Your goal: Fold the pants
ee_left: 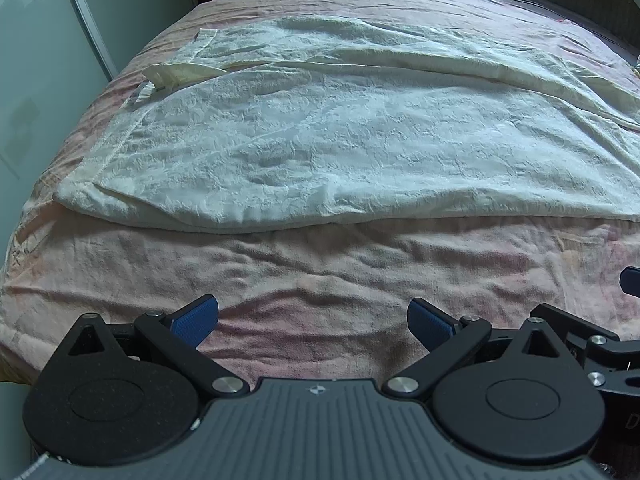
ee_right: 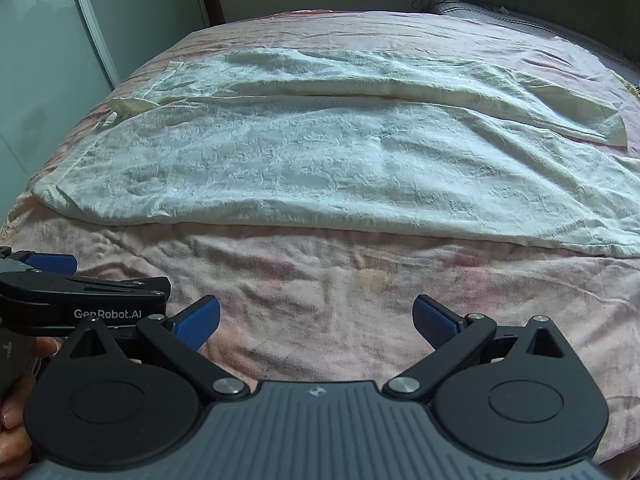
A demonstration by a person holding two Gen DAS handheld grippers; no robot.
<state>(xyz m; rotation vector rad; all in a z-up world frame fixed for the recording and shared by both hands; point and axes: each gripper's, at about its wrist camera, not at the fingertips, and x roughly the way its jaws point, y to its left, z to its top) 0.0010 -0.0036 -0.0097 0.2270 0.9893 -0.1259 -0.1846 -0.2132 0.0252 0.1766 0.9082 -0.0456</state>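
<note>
Cream-white crinkled pants lie spread flat across a pink bed cover, waistband at the left, legs running to the right. One leg is laid over the other along the far side. My left gripper hovers open above the bare cover in front of the pants' near edge, blue pads wide apart and holding nothing. My right gripper is likewise open and short of the near hem. The left gripper's body shows at the left edge of the right wrist view, held by a hand.
The pink bed cover fills the foreground between grippers and pants. A frosted glass sliding door stands left of the bed. A grey pillow with a cable lies at the far right, near the headboard.
</note>
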